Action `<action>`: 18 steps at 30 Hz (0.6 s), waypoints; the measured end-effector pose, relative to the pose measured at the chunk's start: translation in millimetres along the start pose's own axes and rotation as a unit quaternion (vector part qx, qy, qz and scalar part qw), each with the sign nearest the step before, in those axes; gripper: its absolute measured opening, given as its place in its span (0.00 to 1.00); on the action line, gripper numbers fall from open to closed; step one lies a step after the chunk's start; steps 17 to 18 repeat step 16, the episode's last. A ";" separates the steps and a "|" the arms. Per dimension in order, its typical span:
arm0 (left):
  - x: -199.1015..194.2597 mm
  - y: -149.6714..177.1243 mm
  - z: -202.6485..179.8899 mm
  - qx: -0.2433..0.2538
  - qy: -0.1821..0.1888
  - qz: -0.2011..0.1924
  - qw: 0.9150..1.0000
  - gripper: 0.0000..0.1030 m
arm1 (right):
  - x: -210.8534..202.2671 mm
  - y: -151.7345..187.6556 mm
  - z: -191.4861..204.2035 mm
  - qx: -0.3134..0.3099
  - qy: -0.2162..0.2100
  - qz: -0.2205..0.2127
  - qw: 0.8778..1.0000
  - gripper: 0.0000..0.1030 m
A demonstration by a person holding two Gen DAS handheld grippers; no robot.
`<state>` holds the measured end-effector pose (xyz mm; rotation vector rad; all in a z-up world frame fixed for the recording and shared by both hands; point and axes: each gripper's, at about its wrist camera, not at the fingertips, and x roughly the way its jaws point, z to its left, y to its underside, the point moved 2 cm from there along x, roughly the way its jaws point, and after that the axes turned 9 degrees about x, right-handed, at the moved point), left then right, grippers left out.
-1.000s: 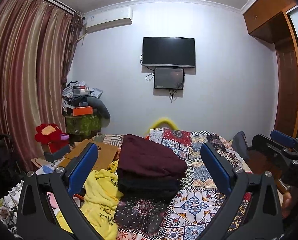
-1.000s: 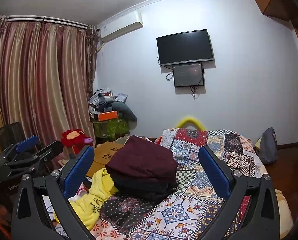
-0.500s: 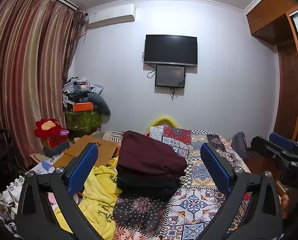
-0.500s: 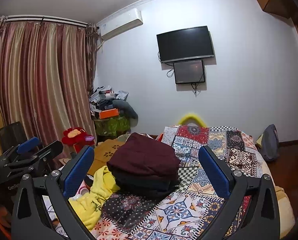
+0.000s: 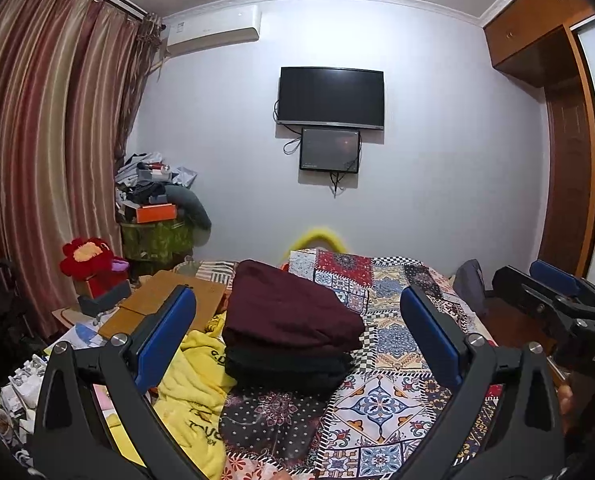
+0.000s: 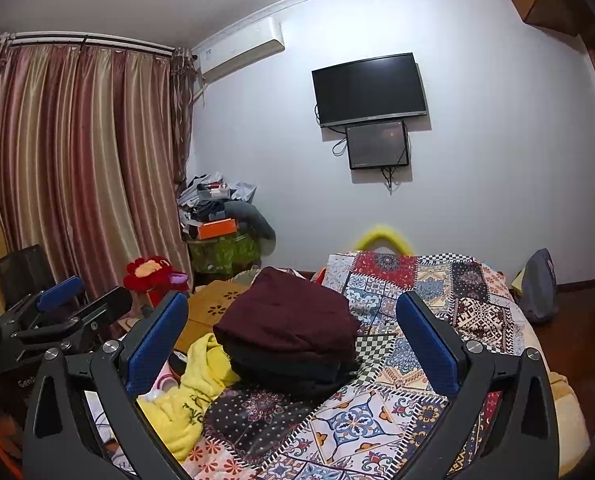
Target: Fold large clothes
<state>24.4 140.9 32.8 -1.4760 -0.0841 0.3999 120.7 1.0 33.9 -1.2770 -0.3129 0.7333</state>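
Little writing can be read. The black body of the right hand-held gripper [image 5: 553,292], seen at the right edge of the left wrist view, bears the white letters "DAS", cut off by the frame. The left hand-held gripper [image 6: 69,304], at the left edge of the right wrist view, shows "Gen" low on its body, also cut off. The crumpled yellow fleece garment [image 5: 193,396] carries black lettering too creased to read; the white wall-mounted air conditioner [image 5: 213,30] has a small label too small to make out.

Both hand-held grippers are spread wide with nothing between their blue-padded fingers, each held in the air above the near end of the bed.

The folded maroon garment [image 5: 293,308] lies on top of a folded black garment [image 5: 285,364], the stack resting on the multicoloured patchwork bedspread [image 5: 381,400], with the yellow garment touching its left side.

Only the left wrist view shows the wooden wardrobe with its upper cabinet [image 5: 537,28] in full. Only the right wrist view shows the cut-out flower pattern on the tan wooden board [image 6: 213,308] left of the stack.
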 end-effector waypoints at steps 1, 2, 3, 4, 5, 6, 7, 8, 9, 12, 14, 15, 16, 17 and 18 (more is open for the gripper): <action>0.1 -0.2 0.1 0.000 0.000 0.000 1.000 1.00 | -0.1 0.3 -0.4 0.001 0.000 0.000 1.000 1.00; 0.0 -0.6 -0.5 0.001 0.000 0.001 1.000 0.99 | -0.1 0.1 -0.9 0.001 0.001 0.001 1.000 1.00; 0.2 -1.0 -0.8 0.002 -0.002 0.000 1.000 1.00 | -0.1 0.2 -1.4 0.002 0.001 0.001 1.000 1.00; -0.5 -0.7 -1.3 0.002 -0.003 0.000 1.000 1.00 | 0.0 0.0 -1.7 0.003 0.002 0.001 1.000 1.00; -0.5 -0.8 -1.5 0.003 -0.005 0.000 1.000 1.00 | 0.0 -0.1 -1.9 0.003 0.002 0.001 1.000 1.00; -1.2 -0.3 -1.6 0.003 -0.005 -0.001 1.000 1.00 | -0.1 0.2 -1.2 0.003 0.002 0.001 1.000 1.00; -1.6 0.2 -1.7 0.003 -0.005 -0.001 1.000 1.00 | -0.4 -0.2 -1.2 0.003 0.003 0.000 1.000 1.00; -1.6 0.4 -1.8 0.004 -0.005 -0.001 1.000 1.00 | -0.6 -0.4 -1.0 0.004 0.003 0.000 1.000 1.00; -1.3 0.8 -2.1 0.005 -0.004 0.000 1.000 1.00 | -0.9 -0.2 -0.9 0.004 0.003 0.000 1.000 1.00; -1.0 1.7 -3.5 0.007 -0.004 -0.001 1.000 1.00 | -1.1 -0.5 -1.6 0.005 0.003 0.000 1.000 1.00; -0.6 1.6 -4.1 0.006 -0.002 0.000 1.000 1.00 | -0.3 -0.3 -1.7 0.005 0.003 0.000 1.000 1.00; -0.4 1.9 -4.2 0.006 -0.001 0.001 1.000 1.00 | 0.2 -0.4 -1.7 0.005 0.004 0.001 1.000 1.00; -0.1 2.1 -4.0 0.005 0.000 0.001 1.000 0.99 | 1.0 -0.4 -2.4 0.005 0.004 0.002 1.000 1.00; -0.1 2.1 -4.0 0.005 0.000 0.001 1.000 0.99 | 1.0 -0.4 -2.4 0.005 0.004 0.002 1.000 1.00; -0.1 2.1 -4.0 0.005 0.000 0.001 1.000 0.99 | 1.0 -0.4 -2.4 0.005 0.004 0.002 1.000 1.00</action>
